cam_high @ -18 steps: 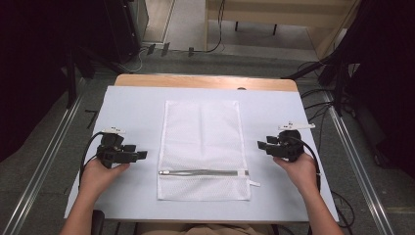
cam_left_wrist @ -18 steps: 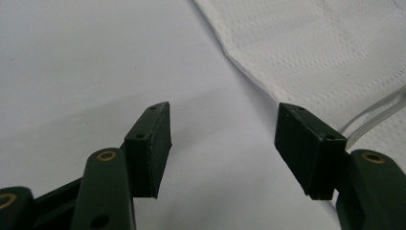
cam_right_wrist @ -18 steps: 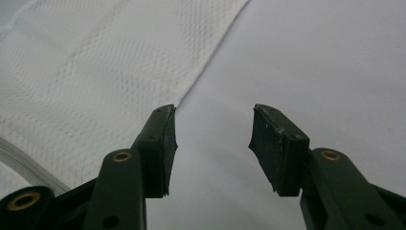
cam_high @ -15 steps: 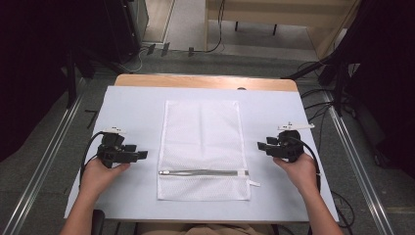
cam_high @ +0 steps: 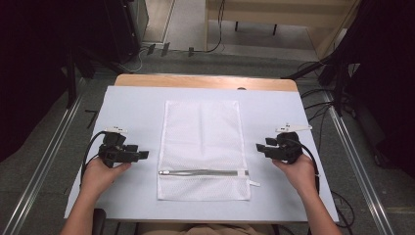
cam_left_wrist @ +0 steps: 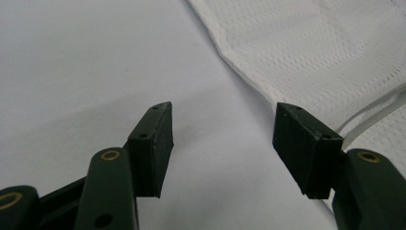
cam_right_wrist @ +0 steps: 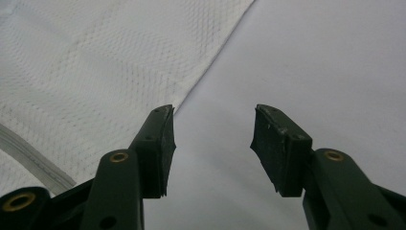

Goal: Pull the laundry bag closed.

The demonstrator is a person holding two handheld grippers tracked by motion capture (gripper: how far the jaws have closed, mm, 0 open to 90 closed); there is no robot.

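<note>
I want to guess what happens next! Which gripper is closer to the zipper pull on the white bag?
Probably right. The zipper pull sticks out on the mesh bag's right side, nearer the open right gripper than the left gripper.

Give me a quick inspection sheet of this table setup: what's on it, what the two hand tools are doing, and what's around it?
Surface: pale sheet over a wooden table.
Job's things: white mesh bag lying flat in the middle, its zipper near the person's edge, closed as far as can be seen.
Clutter: nothing seen.
Grippers: left gripper and right gripper rest either side of the bag, jaws open, empty, pointing at it.
Cables: one trails from each gripper; more lie on the floor beyond the table.
Surroundings: dark equipment at both sides, metal rails along the floor.
</note>
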